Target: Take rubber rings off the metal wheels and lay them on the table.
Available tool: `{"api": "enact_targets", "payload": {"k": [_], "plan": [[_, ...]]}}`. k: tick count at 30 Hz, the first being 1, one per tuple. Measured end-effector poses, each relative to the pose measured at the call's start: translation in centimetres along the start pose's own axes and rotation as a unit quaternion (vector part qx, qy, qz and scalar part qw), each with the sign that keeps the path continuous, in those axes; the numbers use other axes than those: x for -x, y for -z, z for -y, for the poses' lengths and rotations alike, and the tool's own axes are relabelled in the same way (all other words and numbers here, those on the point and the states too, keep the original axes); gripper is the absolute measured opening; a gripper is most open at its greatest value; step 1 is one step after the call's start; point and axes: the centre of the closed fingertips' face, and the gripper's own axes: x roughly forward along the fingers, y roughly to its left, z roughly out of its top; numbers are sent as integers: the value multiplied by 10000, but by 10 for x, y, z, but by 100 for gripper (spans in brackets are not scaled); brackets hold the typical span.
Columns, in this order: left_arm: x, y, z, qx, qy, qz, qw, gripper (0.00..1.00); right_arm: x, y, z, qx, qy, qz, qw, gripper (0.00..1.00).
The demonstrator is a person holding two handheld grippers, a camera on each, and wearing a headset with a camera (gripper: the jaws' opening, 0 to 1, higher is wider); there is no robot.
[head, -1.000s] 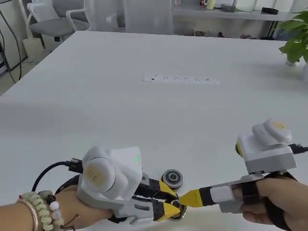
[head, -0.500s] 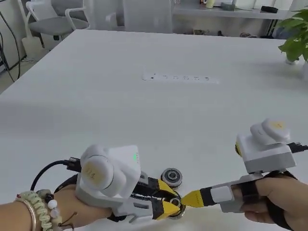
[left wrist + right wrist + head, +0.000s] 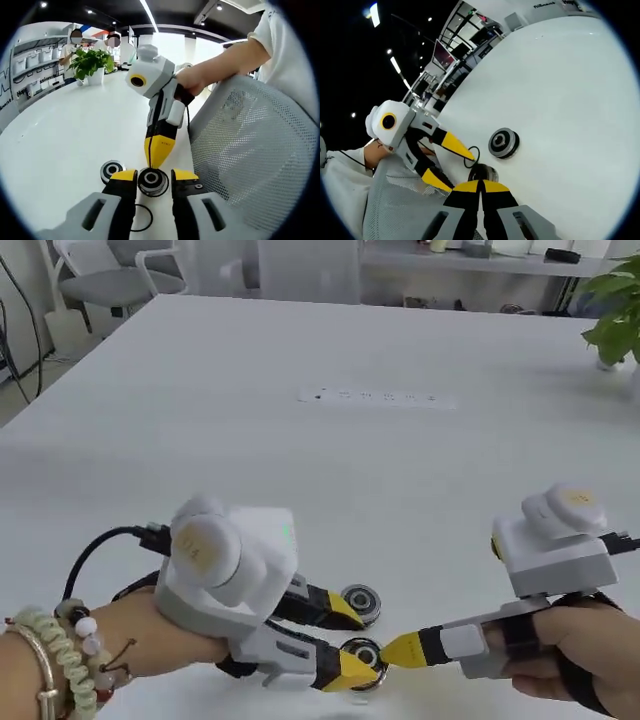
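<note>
On white table (image 3: 200, 420): prob. pwr strip (image 3: 380, 398), plant (image 3: 612, 325).

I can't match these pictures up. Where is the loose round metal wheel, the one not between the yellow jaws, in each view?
Head view: round metal wheel with black rubber rim, low centre.
Left gripper view: lower left of centre.
Right gripper view: near centre.
Shared landmark: second wheel at the right gripper's yellow tip.
</note>
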Motion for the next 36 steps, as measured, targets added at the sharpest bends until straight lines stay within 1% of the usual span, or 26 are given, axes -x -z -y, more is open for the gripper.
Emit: {"api": "enact_targets", "payload": {"k": [1, 2, 4, 6, 9, 11, 12, 13, 14, 15, 18, 21, 24, 30, 32, 36], "plan": [[3, -8, 1, 200, 47, 147, 9997, 29, 0, 0, -1, 8, 5, -4, 10000, 0], [5, -11, 3, 264, 96, 206, 9994, 33, 0, 0, -1, 14, 8, -6, 10000, 0], [11, -17, 3, 141, 95, 223, 9996, 39, 0, 1, -2, 28, 13, -13, 10000, 0], [18, -24, 2, -70, 42, 239, 9997, 42, 0, 1, -3, 31, 8, -13, 10000, 0], [26, -30, 0, -154, -33, 259, 9995, 47, 0, 1, -5, 33, -4, -6, 10000, 0], [34, -37, 0, -140, -29, 319, 9994, 53, 1, 0, -6, 42, -8, -4, 10000, 0], [38, -39, 1, -136, 2, 293, 9995, 55, 1, 0, -6, 51, -9, -4, 10000, 0], [40, -39, 2, -167, 5, 243, 9996, 57, 1, 0, -7, 57, -9, -5, 10000, 0], [44, -40, 0, -290, -71, 187, 9994, 59, 1, 0, -7, 63, -16, -3, 10000, 0], [47, -41, -1, -351, -120, 161, 9992, 63, 1, 0, -7, 65, -22, -2, 10000, 0], [56, -44, 1, -421, -172, 125, 9989, 70, 2, 0, -8, 79, -32, 6, 10000, 0], [66, -48, 5, -553, -230, 127, 9981, 72, 2, -1, -9, 82, -45, 27, 10000, 0], [74, -50, 5, -623, -353, 134, 9973, 73, 3, -2, -9, 84, -53, 48, 9999, 0], [90, -49, 6, -574, -596, 207, 9964, 75, 3, -4, -8, 86, -77, 63, 9999, 0], [95, -47, 6, -558, -685, 210, 9959, 75, 3, -5, -7, 90, -87, 66, 9999, 0], [105, -39, 7, -489, -826, 188, 9952, 75, 4, -7, -7, 87, -99, 86, 9999, 0]]}}
